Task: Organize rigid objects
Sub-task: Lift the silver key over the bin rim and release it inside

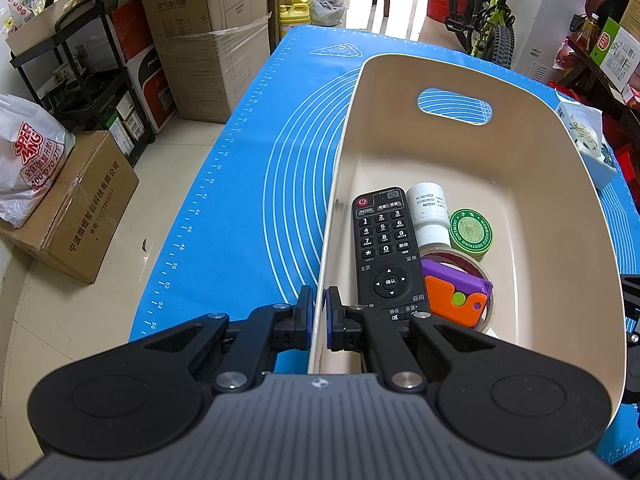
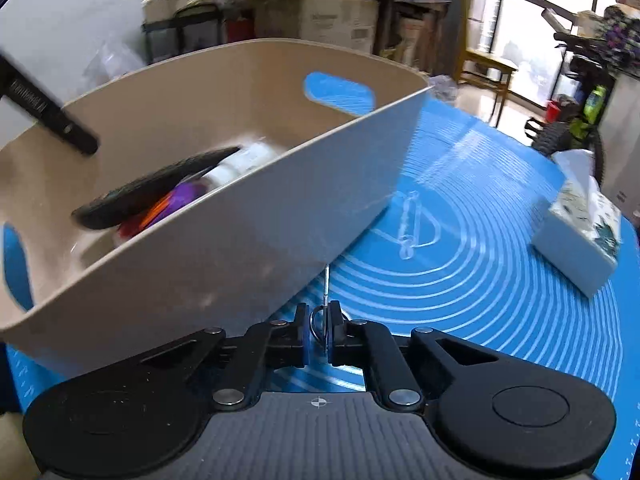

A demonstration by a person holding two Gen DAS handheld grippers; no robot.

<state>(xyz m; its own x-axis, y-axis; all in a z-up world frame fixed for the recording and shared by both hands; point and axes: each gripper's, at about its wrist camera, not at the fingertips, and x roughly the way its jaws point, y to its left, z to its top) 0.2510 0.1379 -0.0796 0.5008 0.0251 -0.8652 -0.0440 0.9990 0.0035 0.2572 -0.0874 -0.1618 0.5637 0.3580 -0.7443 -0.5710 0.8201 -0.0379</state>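
A beige plastic bin (image 1: 540, 184) with handle holes stands on the blue mat (image 1: 248, 184). In it lie a black remote (image 1: 382, 248), a white bottle (image 1: 430, 214), a green round tin (image 1: 472, 234), a tape roll (image 1: 490, 308) and an orange-purple toy (image 1: 456, 292). My left gripper (image 1: 319, 312) is shut on the bin's left wall near its near corner. In the right wrist view the bin (image 2: 224, 216) is tilted and blurred. My right gripper (image 2: 318, 328) is shut on a thin metal ring with a pin (image 2: 325, 292), just right of the bin.
A white tissue box (image 2: 580, 236) lies on the mat to the right of the bin (image 1: 588, 140). Cardboard boxes (image 1: 76, 208), a black shelf rack (image 1: 76, 76) and bags stand on the floor left of the table. A bicycle (image 1: 488, 12) stands at the back.
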